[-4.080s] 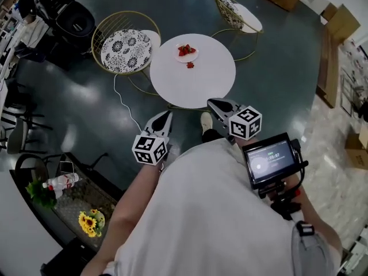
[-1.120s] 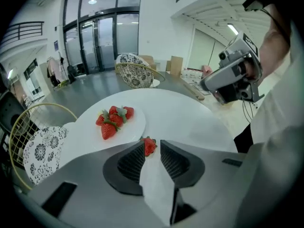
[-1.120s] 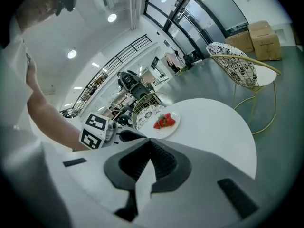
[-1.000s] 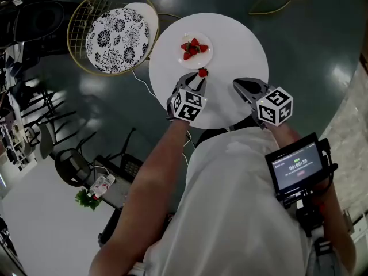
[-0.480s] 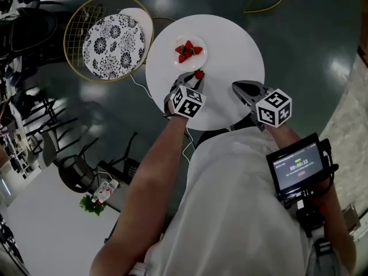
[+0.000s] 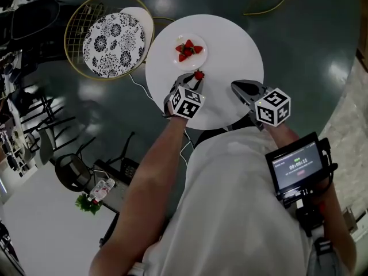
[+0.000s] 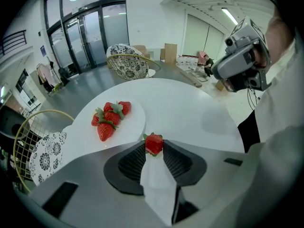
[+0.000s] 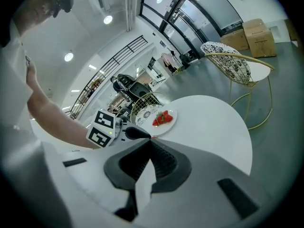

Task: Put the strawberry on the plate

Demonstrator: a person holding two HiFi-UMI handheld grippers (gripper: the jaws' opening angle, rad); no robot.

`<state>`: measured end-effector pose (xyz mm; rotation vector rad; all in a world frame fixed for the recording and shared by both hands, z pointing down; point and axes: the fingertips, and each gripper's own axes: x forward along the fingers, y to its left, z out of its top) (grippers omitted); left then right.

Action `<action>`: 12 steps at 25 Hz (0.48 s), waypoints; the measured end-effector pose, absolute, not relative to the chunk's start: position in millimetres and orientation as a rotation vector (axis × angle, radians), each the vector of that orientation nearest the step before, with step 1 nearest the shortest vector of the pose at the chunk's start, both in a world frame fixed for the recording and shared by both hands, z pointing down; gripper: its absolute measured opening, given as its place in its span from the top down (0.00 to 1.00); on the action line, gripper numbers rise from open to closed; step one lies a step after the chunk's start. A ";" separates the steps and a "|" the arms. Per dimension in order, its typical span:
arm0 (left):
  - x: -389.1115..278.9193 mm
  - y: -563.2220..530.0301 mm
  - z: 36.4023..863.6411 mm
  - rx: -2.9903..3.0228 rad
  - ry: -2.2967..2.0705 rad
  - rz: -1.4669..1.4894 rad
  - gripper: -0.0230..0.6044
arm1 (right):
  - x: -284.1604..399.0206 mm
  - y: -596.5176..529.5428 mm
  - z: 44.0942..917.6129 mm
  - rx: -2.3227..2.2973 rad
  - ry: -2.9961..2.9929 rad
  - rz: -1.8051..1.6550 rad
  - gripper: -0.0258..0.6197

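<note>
Now | left claw just opened, straddling strawberry | right claw closed, empty

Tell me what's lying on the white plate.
A small pile of strawberries lies on the plate, leaves showing. They overlap, so the plate beneath them and any berry underneath are covered. One more strawberry sits off it on the table.
</note>
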<state>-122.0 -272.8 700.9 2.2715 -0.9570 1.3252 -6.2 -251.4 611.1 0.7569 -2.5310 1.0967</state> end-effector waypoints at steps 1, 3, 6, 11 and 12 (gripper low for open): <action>-122.8 -271.4 699.8 2.267 -0.967 1.312 0.77 | -7.0 -251.0 611.0 0.752 -2.532 1.097 0.95; -123.6 -268.7 696.5 2.259 -0.989 1.282 0.77 | -8.4 -251.2 609.3 0.740 -2.539 1.099 0.95; -130.6 -263.9 691.0 2.242 -1.027 1.231 0.77 | -16.8 -252.2 606.0 0.714 -2.554 1.097 0.95; -134.9 -258.8 679.3 2.202 -1.102 1.106 0.77 | -23.2 -252.3 601.9 0.663 -2.557 1.070 0.95; -136.2 -259.2 674.8 2.191 -1.123 1.070 0.77 | -24.7 -252.6 600.9 0.655 -2.558 1.064 0.95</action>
